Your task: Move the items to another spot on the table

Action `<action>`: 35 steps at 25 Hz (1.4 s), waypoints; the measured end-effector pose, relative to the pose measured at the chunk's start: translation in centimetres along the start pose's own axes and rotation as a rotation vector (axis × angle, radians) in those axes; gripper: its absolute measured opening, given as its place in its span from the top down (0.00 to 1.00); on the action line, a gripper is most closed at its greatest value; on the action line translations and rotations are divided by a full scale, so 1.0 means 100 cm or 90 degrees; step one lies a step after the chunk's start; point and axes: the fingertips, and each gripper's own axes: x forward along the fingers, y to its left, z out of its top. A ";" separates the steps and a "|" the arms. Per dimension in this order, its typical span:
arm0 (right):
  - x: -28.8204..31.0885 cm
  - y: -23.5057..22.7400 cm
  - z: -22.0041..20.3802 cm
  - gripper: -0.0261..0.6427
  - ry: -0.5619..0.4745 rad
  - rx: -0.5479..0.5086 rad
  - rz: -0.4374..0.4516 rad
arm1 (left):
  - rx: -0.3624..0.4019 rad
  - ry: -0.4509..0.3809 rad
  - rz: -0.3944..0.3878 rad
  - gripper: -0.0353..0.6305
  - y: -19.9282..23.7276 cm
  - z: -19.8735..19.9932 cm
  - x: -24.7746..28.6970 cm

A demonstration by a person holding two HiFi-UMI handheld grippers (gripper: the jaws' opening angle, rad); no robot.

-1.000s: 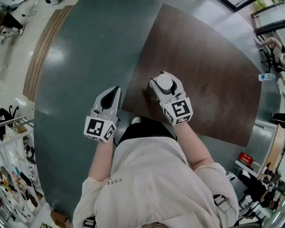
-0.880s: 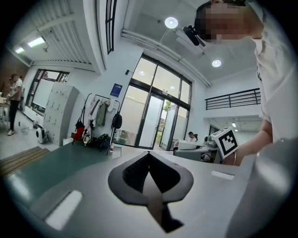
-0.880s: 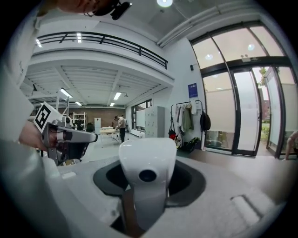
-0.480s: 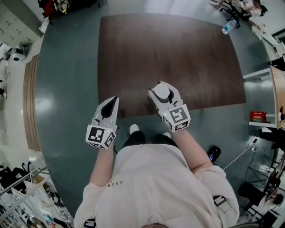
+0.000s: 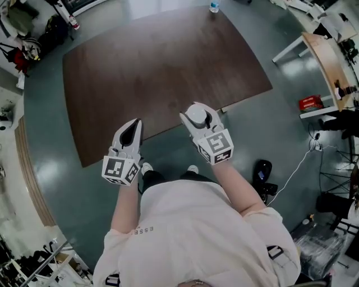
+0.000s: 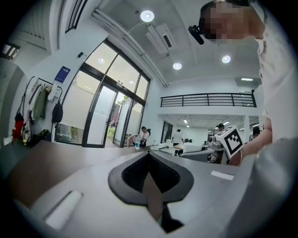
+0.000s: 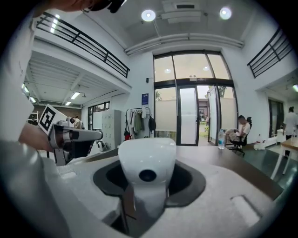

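Nearest to the person, both grippers are held out in front at about the same level. The left gripper (image 5: 135,124) is the empty one: its jaws are pressed together with nothing between them. The right gripper (image 5: 196,114) is clamped on the white rounded item (image 7: 146,163), which has a small dark dot on its front. The item's domed end pokes out past the tips, pointing away from the person.

The bench (image 5: 168,61) lies straight ahead of both grippers. From the head view their tips sit about over its near edge, and the rest of the dark top stretches away beyond them. So I'd say the drop spot is forward, and the right hand does the work.

Way out at the far edge there's a water bottle (image 5: 213,7), well apart from everything else.
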 end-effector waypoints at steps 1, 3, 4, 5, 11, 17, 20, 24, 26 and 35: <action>-0.015 -0.016 -0.004 0.69 0.000 0.002 -0.009 | -0.002 -0.001 -0.008 0.93 -0.018 -0.003 0.013; -0.045 -0.046 -0.011 0.69 -0.001 0.001 -0.026 | -0.004 -0.002 -0.024 0.93 -0.053 -0.010 0.036; -0.059 -0.060 -0.015 0.69 -0.002 0.001 -0.036 | -0.006 -0.002 -0.033 0.93 -0.069 -0.014 0.047; -0.072 -0.074 -0.019 0.69 -0.002 0.002 -0.046 | -0.007 -0.001 -0.042 0.93 -0.084 -0.017 0.057; -0.143 -0.141 -0.047 0.69 0.010 0.021 -0.116 | -0.012 0.019 -0.102 0.93 -0.159 -0.035 0.106; -0.187 -0.195 -0.077 0.69 0.020 0.067 -0.190 | -0.011 0.061 -0.170 0.93 -0.206 -0.055 0.155; -0.196 -0.221 -0.084 0.69 0.022 0.074 -0.216 | -0.014 0.071 -0.197 0.93 -0.217 -0.063 0.189; -0.197 -0.270 -0.082 0.69 0.025 0.069 -0.236 | -0.022 0.071 -0.225 0.93 -0.232 -0.064 0.248; -0.192 -0.297 -0.080 0.69 0.028 0.066 -0.236 | -0.025 0.070 -0.233 0.93 -0.238 -0.063 0.278; -0.134 -0.407 -0.067 0.69 0.042 0.055 -0.206 | -0.032 0.065 -0.214 0.93 -0.222 -0.048 0.387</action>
